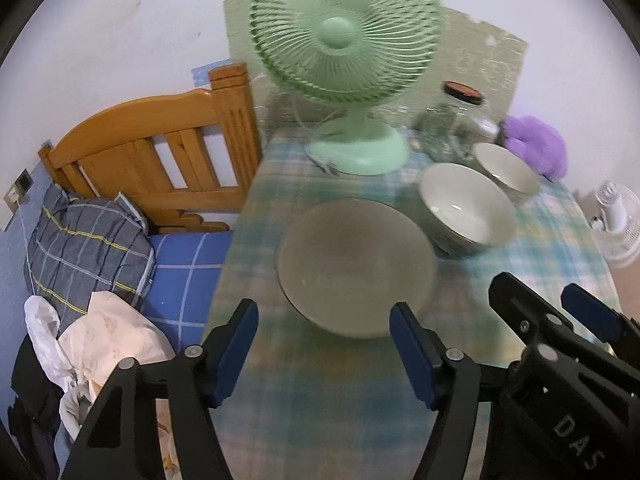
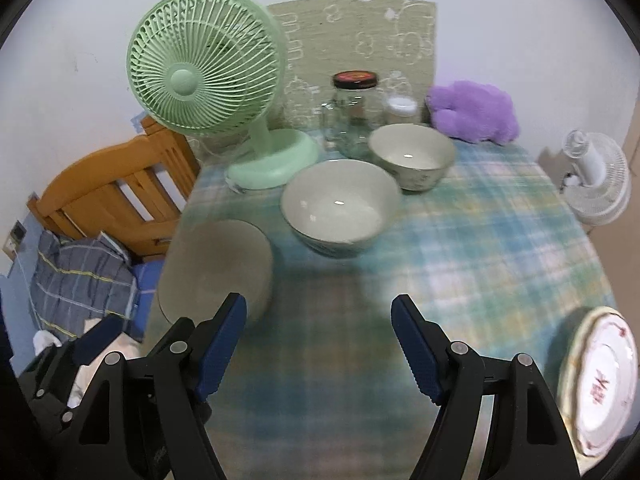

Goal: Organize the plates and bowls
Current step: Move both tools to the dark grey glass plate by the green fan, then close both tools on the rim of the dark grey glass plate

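A plain grey-green plate (image 1: 354, 264) lies on the checked tablecloth just ahead of my open, empty left gripper (image 1: 324, 320); it also shows in the right wrist view (image 2: 216, 268) at the table's left edge. A large bowl (image 1: 466, 208) (image 2: 340, 206) sits beyond it, and a smaller bowl (image 1: 506, 170) (image 2: 412, 156) stands behind that. A white plate with red marks (image 2: 600, 380) lies at the table's near right edge. My right gripper (image 2: 320, 320) is open and empty above the cloth; it shows in the left wrist view (image 1: 536, 296).
A green desk fan (image 1: 348, 40) (image 2: 212, 64) stands at the back of the table (image 2: 460, 240). Glass jars (image 2: 356, 112) and a purple plush (image 2: 472, 112) are against the wall. A wooden bed frame (image 1: 160, 152) and bedding are left of the table. A white fan (image 2: 596, 176) stands to the right.
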Motion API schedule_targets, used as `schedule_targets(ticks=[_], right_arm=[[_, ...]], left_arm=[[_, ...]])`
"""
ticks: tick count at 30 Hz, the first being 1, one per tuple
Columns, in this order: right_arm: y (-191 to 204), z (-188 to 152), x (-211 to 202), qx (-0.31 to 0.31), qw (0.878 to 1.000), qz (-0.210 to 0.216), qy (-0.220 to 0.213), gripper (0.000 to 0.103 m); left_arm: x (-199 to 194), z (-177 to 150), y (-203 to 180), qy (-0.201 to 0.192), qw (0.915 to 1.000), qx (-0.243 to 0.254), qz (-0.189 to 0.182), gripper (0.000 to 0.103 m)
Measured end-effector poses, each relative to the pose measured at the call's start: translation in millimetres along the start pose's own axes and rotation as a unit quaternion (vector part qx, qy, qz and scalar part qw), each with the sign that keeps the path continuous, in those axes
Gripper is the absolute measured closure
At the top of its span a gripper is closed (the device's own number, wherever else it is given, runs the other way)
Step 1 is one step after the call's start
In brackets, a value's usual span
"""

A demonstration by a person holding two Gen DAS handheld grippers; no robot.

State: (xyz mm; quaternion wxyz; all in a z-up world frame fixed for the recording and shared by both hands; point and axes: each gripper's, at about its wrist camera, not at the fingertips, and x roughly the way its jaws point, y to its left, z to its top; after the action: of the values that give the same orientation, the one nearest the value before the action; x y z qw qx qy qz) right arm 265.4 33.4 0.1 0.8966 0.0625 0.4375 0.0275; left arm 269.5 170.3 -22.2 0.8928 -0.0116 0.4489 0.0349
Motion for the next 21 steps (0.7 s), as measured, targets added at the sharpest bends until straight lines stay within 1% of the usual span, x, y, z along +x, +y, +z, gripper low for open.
schedule_targets(ticks=[2,5,6,7,8,10,11,13,15,16,17,18,19,20,21], right_arm=[[9,8,13,-0.003,1.0,0.003,-0.002,0.025],[17,16,34,-0.004,1.0,-0.001,-0.004,0.027],[19,18,40,-0.004,1.0,-0.003,-0.004,0.028],[21,20,46,-0.004,1.0,-0.005,-0.004,0.034],[24,22,53,-0.004,1.0,-0.008,-0.002,0.037],[26,25,65,-0.003,1.0,-0.011,0.003,0.039],[26,26,70,-0.002,1.0,-0.01,0.004,0.041],[27,27,79,0.0,1.0,-0.009,0.009,0.043],[28,29,88,0.002,1.0,-0.006,0.015,0.045],[30,30,93,-0.001,1.0,-0.004,0.019,0.05],[32,30,96,-0.002,1.0,-0.003,0.023,0.053],[33,30,100,-0.004,1.0,-0.001,0.026,0.055],[34,30,103,-0.005,1.0,-0.001,0.03,0.059],[36,31,106,-0.007,0.999,-0.002,0.032,0.064],[37,31,108,-0.009,0.999,-0.003,0.035,0.066]], left_arm=[[11,6,7,-0.006,0.9999,-0.007,0.004,0.041],[29,13,14,-0.004,0.9998,-0.016,0.01,0.047],[34,15,16,-0.002,0.9998,-0.017,0.01,0.05],[41,18,18,0.003,0.9998,-0.018,0.009,0.052],[48,20,19,0.006,0.9998,-0.018,0.008,0.054],[58,23,19,0.01,0.9998,-0.015,0.005,0.058],[62,25,19,0.011,0.9999,-0.012,0.005,0.06],[69,27,17,0.011,0.9999,-0.007,0.004,0.062],[76,29,16,0.015,0.9999,-0.002,0.001,0.067],[80,29,15,0.019,0.9998,0.0,-0.001,0.068],[84,30,16,0.021,0.9998,0.002,-0.004,0.071],[87,30,15,0.024,0.9997,0.004,-0.005,0.074],[88,30,15,0.024,0.9997,0.005,-0.001,0.076],[89,31,15,0.023,0.9997,0.008,0.004,0.08],[90,31,15,0.022,0.9996,0.013,0.008,0.082]])
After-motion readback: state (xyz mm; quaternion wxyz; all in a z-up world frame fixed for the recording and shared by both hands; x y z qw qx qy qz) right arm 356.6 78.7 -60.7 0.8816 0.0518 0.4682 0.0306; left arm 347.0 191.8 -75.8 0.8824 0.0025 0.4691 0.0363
